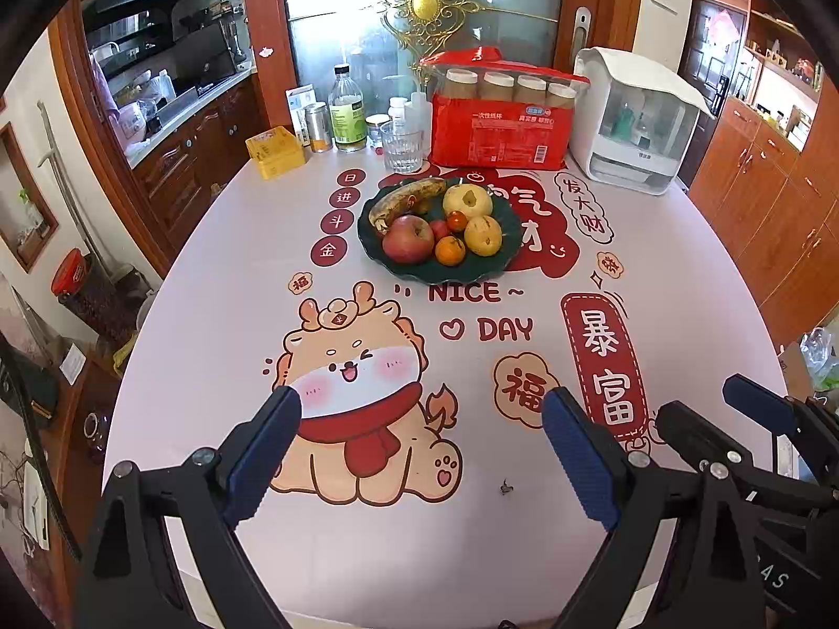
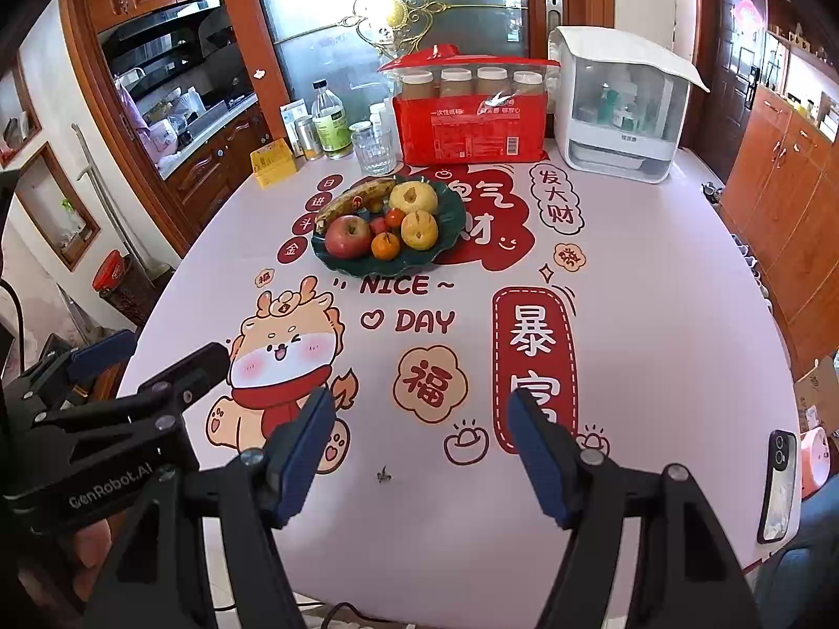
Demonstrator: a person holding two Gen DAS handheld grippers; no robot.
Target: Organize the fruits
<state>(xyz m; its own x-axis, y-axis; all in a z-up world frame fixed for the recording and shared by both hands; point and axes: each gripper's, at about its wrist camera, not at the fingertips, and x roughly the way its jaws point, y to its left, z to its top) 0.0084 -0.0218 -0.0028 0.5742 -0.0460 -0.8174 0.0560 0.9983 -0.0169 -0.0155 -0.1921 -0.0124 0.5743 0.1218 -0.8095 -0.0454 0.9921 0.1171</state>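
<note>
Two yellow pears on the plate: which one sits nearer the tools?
The front pear, beside the orange at the plate's near rim. The other pear sits behind it, next to the banana.

The phone (image 2: 780,487) is cut off at the table's (image 2: 655,314) edge.

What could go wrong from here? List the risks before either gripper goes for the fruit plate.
1. The fruit is heaped tightly on the green plate; pulling the red apple could roll the orange off.
2. The drinking glass stands just behind the plate; a long reach could tip it.
3. The phone lies at the table edge beside the right gripper.
</note>
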